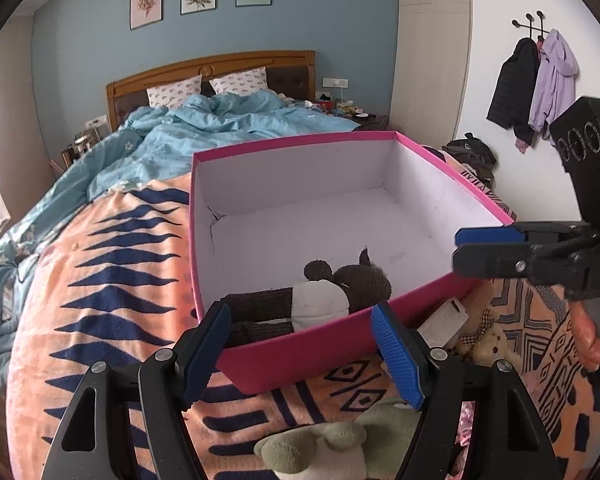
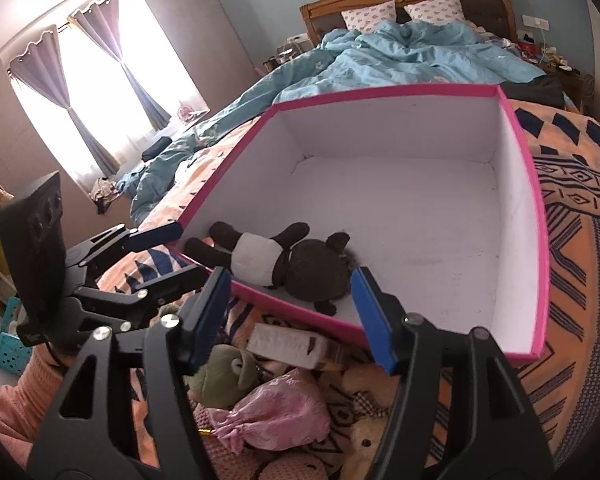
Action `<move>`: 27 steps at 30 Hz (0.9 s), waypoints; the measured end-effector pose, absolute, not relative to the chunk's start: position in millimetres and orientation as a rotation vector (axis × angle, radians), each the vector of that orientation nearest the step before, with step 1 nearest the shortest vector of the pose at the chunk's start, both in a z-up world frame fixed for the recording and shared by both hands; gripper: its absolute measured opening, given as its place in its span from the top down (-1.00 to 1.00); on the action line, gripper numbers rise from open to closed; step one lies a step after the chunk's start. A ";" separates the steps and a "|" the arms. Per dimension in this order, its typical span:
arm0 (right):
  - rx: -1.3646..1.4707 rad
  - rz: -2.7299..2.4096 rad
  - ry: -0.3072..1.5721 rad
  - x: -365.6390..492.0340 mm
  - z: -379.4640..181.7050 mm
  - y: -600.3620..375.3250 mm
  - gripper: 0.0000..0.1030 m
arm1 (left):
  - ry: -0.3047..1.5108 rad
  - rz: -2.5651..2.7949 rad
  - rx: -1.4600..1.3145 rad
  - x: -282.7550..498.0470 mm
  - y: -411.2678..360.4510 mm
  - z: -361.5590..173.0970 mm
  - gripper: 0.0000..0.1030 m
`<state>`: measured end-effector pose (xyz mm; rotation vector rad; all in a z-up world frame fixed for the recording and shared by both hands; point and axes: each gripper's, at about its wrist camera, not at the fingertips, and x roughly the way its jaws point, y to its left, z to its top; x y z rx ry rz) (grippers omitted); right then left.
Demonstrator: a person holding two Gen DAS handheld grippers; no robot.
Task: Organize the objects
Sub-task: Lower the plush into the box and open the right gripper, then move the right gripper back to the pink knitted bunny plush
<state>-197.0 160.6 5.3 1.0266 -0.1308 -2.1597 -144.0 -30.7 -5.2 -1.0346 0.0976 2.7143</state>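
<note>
A pink box with a white inside stands on the bed; it also shows in the right wrist view. A dark brown plush in a white shirt lies in its near corner, also seen from the right. My left gripper is open and empty just before the box's near wall. My right gripper is open and empty above the loose toys. A green plush, a pink pouch, a white carton and a cream bear lie in front of the box.
The box sits on an orange patterned blanket. A crumpled blue duvet and pillows lie behind it toward the wooden headboard. Jackets hang on the right wall. A curtained window is on the left.
</note>
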 end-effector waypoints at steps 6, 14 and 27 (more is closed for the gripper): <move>0.929 -2.170 -0.164 -177.5 19.8 174.2 -0.25 | 0.018 2.717 -0.896 -116.5 -40.6 3.1 -0.60; 0.890 -2.174 -0.130 -129.9 13.4 192.9 -0.31 | -0.131 2.683 -0.765 -73.8 -47.5 10.3 -0.76; 1.023 -2.236 -0.088 -78.1 -45.1 224.8 -0.31 | -0.126 2.682 -0.733 -23.6 -27.6 -5.7 -1.00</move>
